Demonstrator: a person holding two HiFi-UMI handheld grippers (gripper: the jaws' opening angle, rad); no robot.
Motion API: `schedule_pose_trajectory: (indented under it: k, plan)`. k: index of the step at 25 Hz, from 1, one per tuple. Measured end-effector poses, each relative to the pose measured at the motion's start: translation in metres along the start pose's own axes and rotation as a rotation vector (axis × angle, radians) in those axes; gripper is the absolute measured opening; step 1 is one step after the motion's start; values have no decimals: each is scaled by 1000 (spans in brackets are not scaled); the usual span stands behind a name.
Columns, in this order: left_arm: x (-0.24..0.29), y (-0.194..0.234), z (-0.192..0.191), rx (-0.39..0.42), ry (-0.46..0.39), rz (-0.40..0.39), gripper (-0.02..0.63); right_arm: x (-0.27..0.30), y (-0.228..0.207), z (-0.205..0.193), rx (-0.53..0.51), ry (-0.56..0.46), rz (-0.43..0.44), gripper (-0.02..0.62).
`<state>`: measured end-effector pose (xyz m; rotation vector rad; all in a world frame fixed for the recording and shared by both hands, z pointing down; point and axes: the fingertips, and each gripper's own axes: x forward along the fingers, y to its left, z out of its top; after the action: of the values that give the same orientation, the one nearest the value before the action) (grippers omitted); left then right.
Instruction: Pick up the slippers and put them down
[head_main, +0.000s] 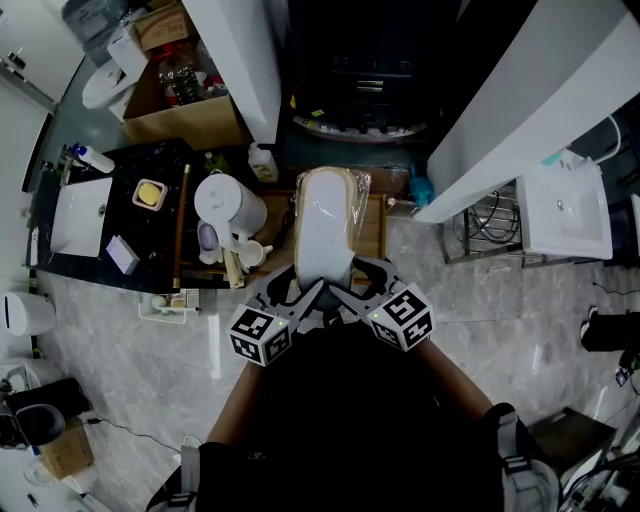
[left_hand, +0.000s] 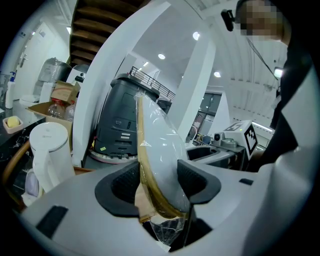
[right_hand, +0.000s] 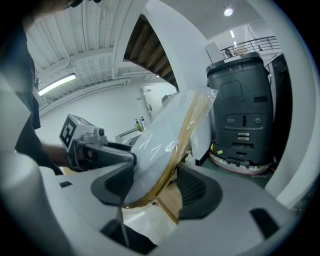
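A pair of white slippers (head_main: 325, 225) with tan soles, wrapped in clear plastic, hangs in the air ahead of me, heel end toward me. My left gripper (head_main: 302, 290) and right gripper (head_main: 356, 284) both grip that near end from either side. In the left gripper view the slippers (left_hand: 160, 150) stand on edge between the black pads of the left gripper (left_hand: 159, 182), and both pads touch the pack. In the right gripper view the slippers (right_hand: 165, 140) lean left between the pads of the right gripper (right_hand: 155, 186), which press on them.
Below the slippers stands a wooden stool (head_main: 376, 228). At left are a white kettle (head_main: 228, 205) and a black counter (head_main: 120, 170); a cardboard box (head_main: 180, 100) lies behind. A white sink unit (head_main: 565, 210) is at right. A dark grey machine (right_hand: 242, 110) stands ahead between white slanted pillars (head_main: 240, 50).
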<state>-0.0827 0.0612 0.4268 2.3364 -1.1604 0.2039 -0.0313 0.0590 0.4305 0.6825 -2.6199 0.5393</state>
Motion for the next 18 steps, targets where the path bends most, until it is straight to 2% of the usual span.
schedule_pose_trajectory:
  k: [18]
  plan:
    - [17,8,-21,-15,68,-19,241,6,-11,-22,5,46,-21,273]
